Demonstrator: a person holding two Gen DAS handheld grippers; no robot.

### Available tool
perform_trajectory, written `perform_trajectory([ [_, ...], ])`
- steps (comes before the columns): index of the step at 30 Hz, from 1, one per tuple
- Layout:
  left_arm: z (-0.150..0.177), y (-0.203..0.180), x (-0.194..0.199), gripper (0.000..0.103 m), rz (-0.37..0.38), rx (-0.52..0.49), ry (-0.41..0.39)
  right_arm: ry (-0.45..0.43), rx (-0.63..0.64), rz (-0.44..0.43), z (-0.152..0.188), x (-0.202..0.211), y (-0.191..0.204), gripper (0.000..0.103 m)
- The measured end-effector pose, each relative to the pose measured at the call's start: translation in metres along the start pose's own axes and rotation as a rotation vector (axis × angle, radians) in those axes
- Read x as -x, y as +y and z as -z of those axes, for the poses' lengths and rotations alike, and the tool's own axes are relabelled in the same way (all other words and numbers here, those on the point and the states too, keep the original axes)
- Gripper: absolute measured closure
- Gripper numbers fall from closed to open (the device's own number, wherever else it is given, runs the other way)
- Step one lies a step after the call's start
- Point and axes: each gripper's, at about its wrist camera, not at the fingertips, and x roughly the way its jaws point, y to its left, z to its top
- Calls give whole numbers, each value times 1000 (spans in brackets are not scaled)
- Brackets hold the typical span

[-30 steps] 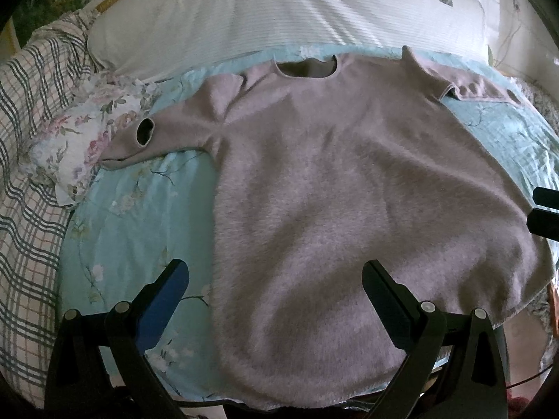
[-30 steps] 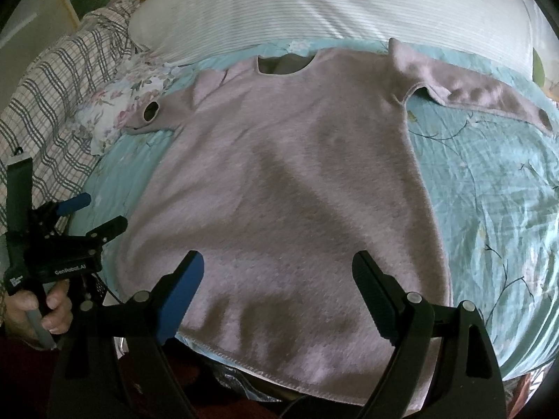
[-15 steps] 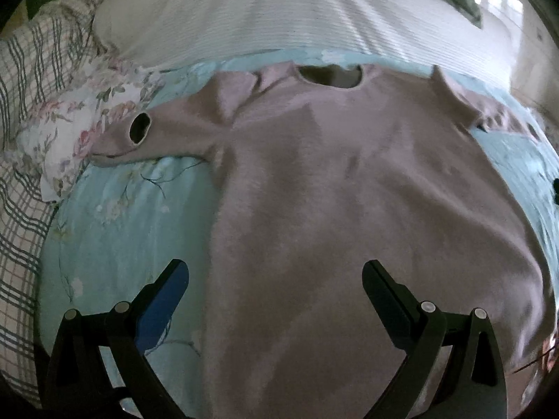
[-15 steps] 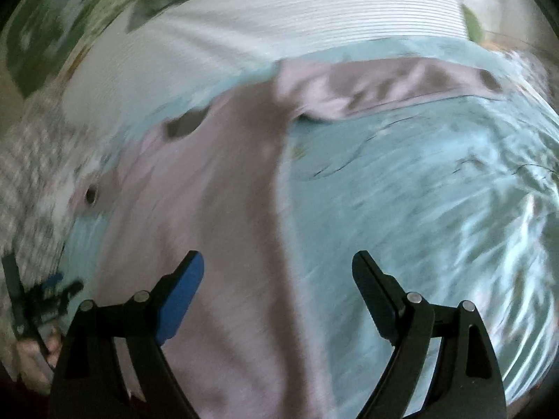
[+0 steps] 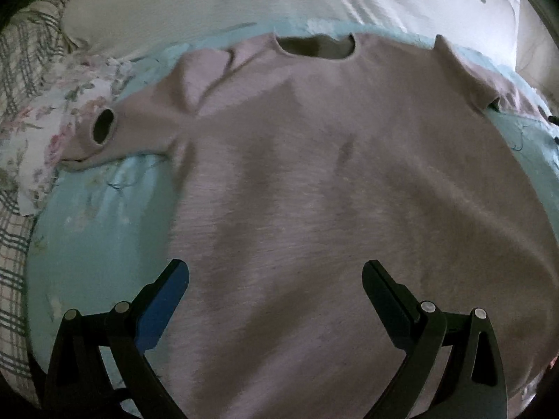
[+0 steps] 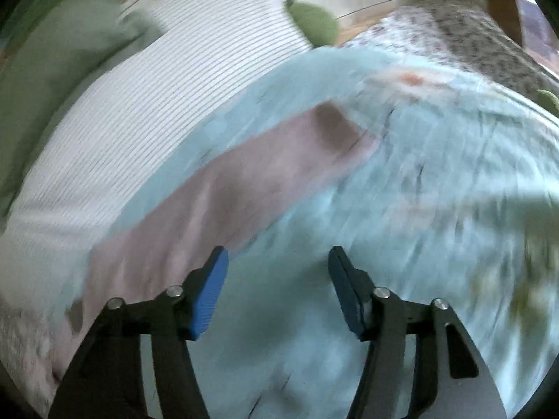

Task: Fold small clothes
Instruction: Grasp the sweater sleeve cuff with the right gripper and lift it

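sweater [image 5: 314, 174] under left gripper [image 5: 276, 279], jaws wide

Bed [image 5: 94, 230] under pale blue floral sheet. Mauve sweater [image 5: 332, 192] spread flat on it, neckline toward white striped pillow [image 5: 216, 3] at the head. Floral cloth [image 5: 45, 132] just beside sweater's cuff; plaid blanket [image 5: 14, 244] farther out from that cuff.
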Motion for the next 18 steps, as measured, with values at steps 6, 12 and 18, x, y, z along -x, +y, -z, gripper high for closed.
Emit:
perform_trajectory([
  [6,-13,-13,-23,3,14,-4,43,-24,-145,42,-57,-42,-37,45],
  [12,-21,-14,-31,3,24,2,43,-29,-61,26,-88,-55,-16,98],
  [18,-21,-4,-28,3,49,33,17,17,226,-210,-46,-16,106,98],
])
